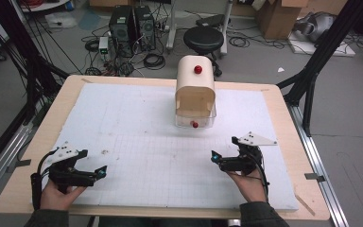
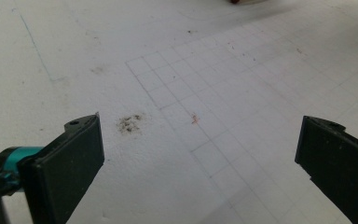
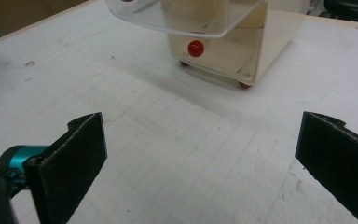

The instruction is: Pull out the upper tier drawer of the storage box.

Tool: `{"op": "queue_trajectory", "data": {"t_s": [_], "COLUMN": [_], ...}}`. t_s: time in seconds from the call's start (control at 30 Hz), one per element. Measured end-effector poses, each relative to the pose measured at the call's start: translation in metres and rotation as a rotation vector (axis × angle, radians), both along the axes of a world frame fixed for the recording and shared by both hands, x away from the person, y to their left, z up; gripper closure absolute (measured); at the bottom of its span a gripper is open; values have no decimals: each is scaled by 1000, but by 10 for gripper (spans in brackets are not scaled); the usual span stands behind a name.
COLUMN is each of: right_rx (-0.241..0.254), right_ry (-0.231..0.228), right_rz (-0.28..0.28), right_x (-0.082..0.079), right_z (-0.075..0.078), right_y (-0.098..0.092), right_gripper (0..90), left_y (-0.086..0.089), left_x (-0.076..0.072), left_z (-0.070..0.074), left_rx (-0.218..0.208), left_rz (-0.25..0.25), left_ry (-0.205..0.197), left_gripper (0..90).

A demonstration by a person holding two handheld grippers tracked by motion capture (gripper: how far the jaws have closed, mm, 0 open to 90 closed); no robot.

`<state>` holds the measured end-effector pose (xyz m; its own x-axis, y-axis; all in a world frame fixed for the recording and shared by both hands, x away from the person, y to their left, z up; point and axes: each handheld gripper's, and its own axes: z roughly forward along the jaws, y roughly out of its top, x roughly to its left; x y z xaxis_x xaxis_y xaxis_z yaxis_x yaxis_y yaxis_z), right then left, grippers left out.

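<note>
Both claws wide open, empty: left claw (image 1: 82, 175), right claw (image 1: 227, 161). Box (image 1: 195, 92) well ahead of right claw, red knob (image 3: 196, 48) facing it. Likely approach: go in level, centre knob between jaws before closing.

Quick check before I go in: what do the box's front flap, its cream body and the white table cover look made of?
Front flap: clear glossy plastic, since the interior shows through it. Cream body: likely smooth opaque plastic with rounded moulded corners. Table cover: seemingly matte white foam board, pebbled, scuffed and faintly gridded.
</note>
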<state>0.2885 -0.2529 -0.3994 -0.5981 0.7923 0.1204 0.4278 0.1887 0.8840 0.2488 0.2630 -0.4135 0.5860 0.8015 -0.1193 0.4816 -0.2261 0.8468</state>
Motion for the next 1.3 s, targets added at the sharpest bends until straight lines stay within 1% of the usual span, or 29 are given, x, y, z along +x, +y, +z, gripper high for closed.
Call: {"op": "queue_trajectory", "data": {"t_s": [0.23, 0.3, 0.4, 0.47, 0.6, 1.0, 1.1, 1.3], "right_rx": [2, -3, -11, 1, 5, -1, 8, -12], "right_ry": [5, -3, 8, 8, 9, 11, 14, 5], "right_rz": [-22, -21, -21, -25, -32, -47, -49, -56], "right_x": [-4, -4, -6, -9, -12, -22, -26, -31], "right_z": [-3, -5, -7, -7, -9, -12, -12, -13], "right_y": [-12, -15, -17, -19, -23, -37, -39, -41], "right_gripper": [8, 8, 8, 9, 8, 9, 9, 9], "left_y": [1, 1, 2, 2, 4, 6, 6, 7], "left_x": [0, -1, -1, -1, -2, -3, -3, -4], "left_z": [0, 0, -1, -1, -1, 0, 0, 1], "left_rx": [-1, -5, -4, -4, -4, -13, -15, -17], "left_rz": [3, 5, 7, 9, 8, 13, 11, 11], "left_ry": [2, 5, 7, 8, 9, 8, 9, 7], "left_gripper": [17, 17, 17, 17, 17, 17, 17, 17]}}
